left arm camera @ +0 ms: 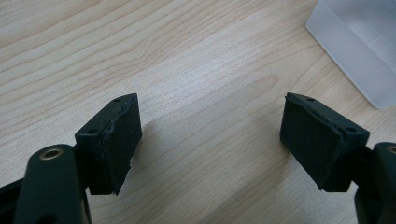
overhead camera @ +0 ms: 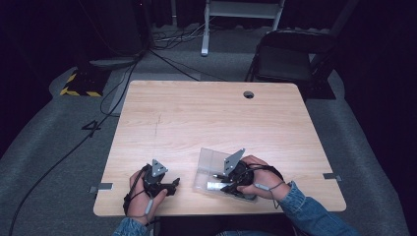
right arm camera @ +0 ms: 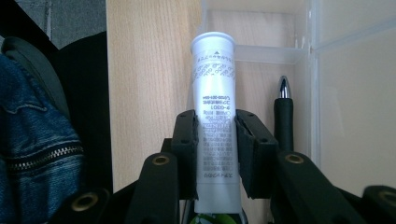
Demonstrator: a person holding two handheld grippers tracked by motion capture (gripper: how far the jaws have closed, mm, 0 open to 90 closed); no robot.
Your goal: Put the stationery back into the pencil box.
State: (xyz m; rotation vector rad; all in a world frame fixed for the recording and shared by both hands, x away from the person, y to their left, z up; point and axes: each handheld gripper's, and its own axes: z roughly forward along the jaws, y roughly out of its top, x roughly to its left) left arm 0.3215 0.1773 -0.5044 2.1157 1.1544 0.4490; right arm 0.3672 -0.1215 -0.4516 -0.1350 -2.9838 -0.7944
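My right gripper [right arm camera: 216,140] is shut on a white printed tube [right arm camera: 213,70], whose capped end points away from the camera. The tube hangs over a clear plastic compartment box [right arm camera: 312,51], where a black pen with a silver tip [right arm camera: 283,116] lies in one section. From above, the right gripper [overhead camera: 217,185] holds the tube [overhead camera: 211,186] at the near end of the box [overhead camera: 209,156]. My left gripper [overhead camera: 173,185] rests on the wooden table [overhead camera: 206,113] to the left of the box. Its jaws [left arm camera: 210,140] stand wide apart with bare wood between them.
A corner of the clear box [left arm camera: 359,51] lies at the upper right of the left gripper view. The table's near edge [right arm camera: 108,84] runs close beside the tube, with a denim sleeve [right arm camera: 32,135] past it. A cable hole [overhead camera: 248,94] sits at the far side; a chair [overhead camera: 287,59] stands beyond.
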